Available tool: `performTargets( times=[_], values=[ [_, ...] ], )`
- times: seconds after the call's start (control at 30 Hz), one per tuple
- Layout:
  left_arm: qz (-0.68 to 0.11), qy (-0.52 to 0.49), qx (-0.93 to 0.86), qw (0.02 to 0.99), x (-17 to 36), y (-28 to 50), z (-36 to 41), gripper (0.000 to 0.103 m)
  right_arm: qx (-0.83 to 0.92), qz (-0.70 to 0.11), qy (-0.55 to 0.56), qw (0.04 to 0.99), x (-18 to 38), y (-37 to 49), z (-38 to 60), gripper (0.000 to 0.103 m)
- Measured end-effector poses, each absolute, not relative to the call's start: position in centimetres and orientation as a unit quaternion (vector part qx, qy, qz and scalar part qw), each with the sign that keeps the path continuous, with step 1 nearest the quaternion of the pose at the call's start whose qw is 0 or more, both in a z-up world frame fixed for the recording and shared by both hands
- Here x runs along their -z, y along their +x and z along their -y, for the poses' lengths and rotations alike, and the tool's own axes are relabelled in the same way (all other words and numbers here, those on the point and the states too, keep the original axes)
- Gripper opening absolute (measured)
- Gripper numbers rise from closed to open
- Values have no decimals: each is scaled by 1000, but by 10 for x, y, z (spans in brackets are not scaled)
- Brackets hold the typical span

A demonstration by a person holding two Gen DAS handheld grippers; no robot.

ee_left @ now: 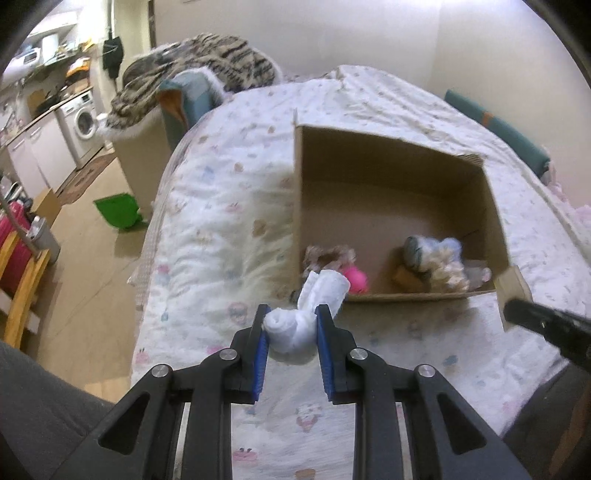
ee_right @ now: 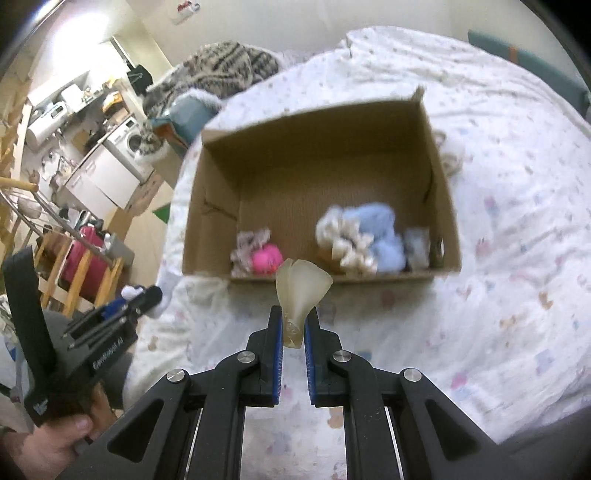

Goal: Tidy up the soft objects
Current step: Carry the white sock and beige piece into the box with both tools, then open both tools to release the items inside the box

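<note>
Both wrist views overlook cardboard box (ee_left: 388,177), close

Soft, even indoor light, blown-out whites, motion blur throughout, and strong fisheye bending with dark corner vignettes.

- You face a bed (ee_left: 229,206) under a white sheet printed with small pastel figures, set against plain pale walls (ee_left: 369,33).
- A striped furry blanket (ee_left: 199,62) lies heaped at the bed's far left corner.
- To your left the floor (ee_left: 88,280) is light wood, with a green dustpan (ee_left: 116,212) on it.
- Further left you see white cabinets and a washing machine (ee_left: 83,122) beneath a cluttered counter.
- A wooden chair (ee_right: 79,266) stands near the bed.
</note>
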State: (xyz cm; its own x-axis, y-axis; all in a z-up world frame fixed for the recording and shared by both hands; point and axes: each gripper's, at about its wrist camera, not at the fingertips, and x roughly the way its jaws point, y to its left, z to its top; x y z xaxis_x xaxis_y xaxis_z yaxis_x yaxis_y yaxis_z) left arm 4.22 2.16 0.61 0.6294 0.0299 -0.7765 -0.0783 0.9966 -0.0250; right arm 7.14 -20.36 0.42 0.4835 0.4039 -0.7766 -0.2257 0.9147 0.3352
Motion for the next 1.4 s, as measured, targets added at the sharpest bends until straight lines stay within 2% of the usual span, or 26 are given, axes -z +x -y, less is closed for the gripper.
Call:
performTargets(
  times=[0.33, 0.47, 0.97, 1.4],
  values=[
    [-399, -10, 12, 917, -51, 84, -10, 22, -193, -441, 81, 873, -32, 108, 202, 12],
    [-397, -1, 15, 918, -54, 106, -9, 22, -193, -454, 81, 866, -26, 129, 197, 12],
    [-441, -6, 49, 896, 6, 144, 5, 22, -184, -510, 114, 832, 39, 166, 189, 12],
    [-479, -6, 48, 876, 27, 150, 11, 23, -180, -524, 67, 830, 53, 172, 173, 13]
  ],
)
